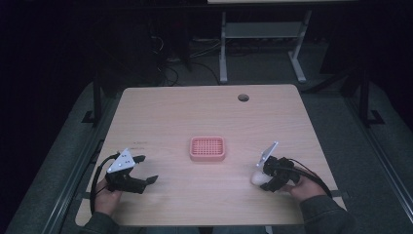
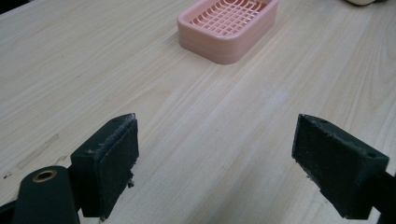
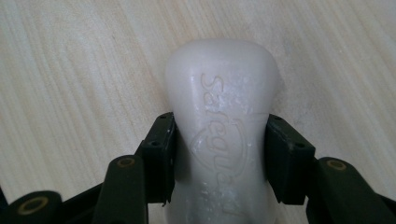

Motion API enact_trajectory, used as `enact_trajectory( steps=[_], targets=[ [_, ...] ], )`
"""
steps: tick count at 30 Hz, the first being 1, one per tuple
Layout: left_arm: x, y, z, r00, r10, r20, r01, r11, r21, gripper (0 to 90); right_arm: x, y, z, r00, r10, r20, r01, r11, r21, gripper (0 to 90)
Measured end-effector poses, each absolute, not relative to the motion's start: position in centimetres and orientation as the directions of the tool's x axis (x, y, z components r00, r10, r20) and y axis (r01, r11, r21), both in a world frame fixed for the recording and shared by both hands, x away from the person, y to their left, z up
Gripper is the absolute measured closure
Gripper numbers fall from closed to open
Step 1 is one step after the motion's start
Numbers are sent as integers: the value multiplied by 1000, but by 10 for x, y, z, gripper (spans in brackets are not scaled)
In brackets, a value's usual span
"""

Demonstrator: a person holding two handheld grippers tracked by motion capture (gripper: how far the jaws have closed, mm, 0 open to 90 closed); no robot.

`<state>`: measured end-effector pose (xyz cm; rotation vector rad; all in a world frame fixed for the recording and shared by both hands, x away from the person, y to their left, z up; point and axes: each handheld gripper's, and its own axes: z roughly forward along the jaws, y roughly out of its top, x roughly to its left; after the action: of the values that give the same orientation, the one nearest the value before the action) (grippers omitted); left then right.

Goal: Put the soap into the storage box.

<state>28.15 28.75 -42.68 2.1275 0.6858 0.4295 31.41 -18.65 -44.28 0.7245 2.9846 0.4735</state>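
The right tool (image 3: 219, 154) pinches a white embossed soap bar (image 3: 222, 116), seemingly resting on the pale wooden table (image 1: 204, 112). The left tool (image 2: 215, 163) hovers with jaws spread, near the pink slotted plastic soap dish (image 2: 229, 28).

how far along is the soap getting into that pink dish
Early. Done: the right gripper has its jaws closed on the white soap bar, near the table surface. Left to do: carry it to the pink soap dish, which is empty. The left gripper is open, idle.
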Motion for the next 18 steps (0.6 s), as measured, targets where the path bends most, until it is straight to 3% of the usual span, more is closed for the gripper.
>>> enact_trajectory(
  steps=[18],
  targets=[
    [282, 286, -427, 793, 607, 59, 319, -495, 809, 141, 323, -172, -419, -902, 431, 13, 412, 852, 324, 487]
  ],
)
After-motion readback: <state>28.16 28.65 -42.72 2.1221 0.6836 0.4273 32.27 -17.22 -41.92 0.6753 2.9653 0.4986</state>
